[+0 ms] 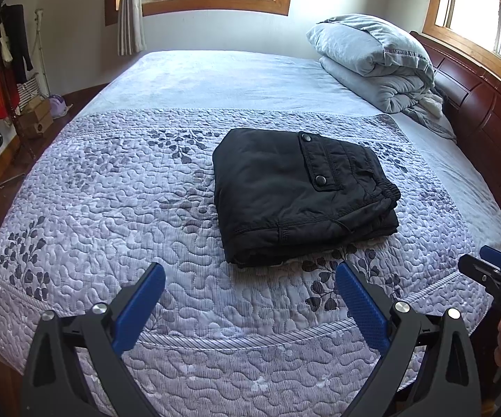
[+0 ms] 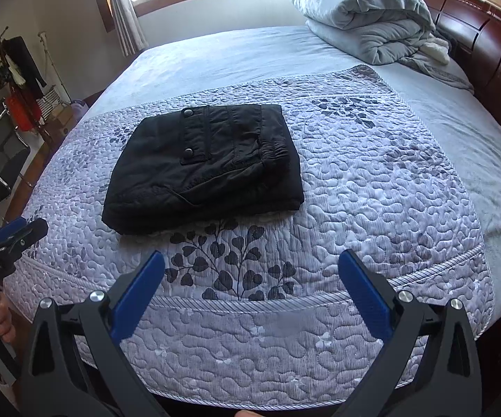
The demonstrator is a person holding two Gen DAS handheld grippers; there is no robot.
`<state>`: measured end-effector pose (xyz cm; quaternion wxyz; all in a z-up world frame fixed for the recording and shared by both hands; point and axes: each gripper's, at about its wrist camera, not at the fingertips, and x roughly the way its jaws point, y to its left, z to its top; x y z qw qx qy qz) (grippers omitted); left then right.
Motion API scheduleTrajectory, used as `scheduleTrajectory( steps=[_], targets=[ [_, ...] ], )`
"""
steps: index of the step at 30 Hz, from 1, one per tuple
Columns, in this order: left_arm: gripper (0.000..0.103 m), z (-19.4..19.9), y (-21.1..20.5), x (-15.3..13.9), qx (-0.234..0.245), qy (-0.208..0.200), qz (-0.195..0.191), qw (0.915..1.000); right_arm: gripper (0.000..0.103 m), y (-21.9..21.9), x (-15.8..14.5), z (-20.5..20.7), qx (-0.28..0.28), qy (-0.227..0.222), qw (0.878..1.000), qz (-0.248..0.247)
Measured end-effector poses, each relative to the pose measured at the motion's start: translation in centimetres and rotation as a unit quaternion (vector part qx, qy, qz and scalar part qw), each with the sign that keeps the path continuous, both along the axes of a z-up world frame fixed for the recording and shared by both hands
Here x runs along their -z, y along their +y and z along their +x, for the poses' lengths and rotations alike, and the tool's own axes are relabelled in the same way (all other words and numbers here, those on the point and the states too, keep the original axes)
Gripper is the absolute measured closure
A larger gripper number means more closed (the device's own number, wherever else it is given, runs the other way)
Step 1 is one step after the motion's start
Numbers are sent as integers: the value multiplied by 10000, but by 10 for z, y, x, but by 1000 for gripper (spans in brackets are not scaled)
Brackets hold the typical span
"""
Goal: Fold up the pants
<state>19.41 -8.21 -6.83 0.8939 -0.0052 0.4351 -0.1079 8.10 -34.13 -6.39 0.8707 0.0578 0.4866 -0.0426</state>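
The black pants (image 1: 299,191) lie folded into a compact rectangle on the quilted bedspread (image 1: 111,191), with a snap pocket flap and the elastic waistband on top. They also show in the right wrist view (image 2: 202,170). My left gripper (image 1: 250,274) is open and empty, held above the quilt just short of the pants' near edge. My right gripper (image 2: 250,264) is open and empty, held back over the leaf print to the right of the pants. Each gripper appears at the edge of the other's view, the right one (image 1: 493,271) and the left one (image 2: 14,236).
A folded grey duvet with a pillow (image 1: 372,59) lies at the far right by the dark wooden headboard (image 1: 486,111). A coat rack with clothes (image 1: 10,52), a chair and boxes stand on the floor to the left of the bed.
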Motion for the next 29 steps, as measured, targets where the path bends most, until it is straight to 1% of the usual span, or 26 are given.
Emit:
scheduleTrajectory(
  steps=[9,16,21,25,29],
  targets=[
    [4,2,0,2,19,64,-71,10000,3,-1,2,1,10,29,10000,-11],
    [4,2,1,2,44,41,-146,9999,3,-2,4,1,27,73,10000,-14],
    [4,1,1,2,60,15,-82,9999,3,-3,6,1,51,102,9999,-7],
    [4,2,0,2,20,50,46,10000,3,-4,6,1,75,116,9999,4],
    [4,0,0,0,34,22,3,10000,3,-5,7,1,86,121,9999,11]
  ],
)
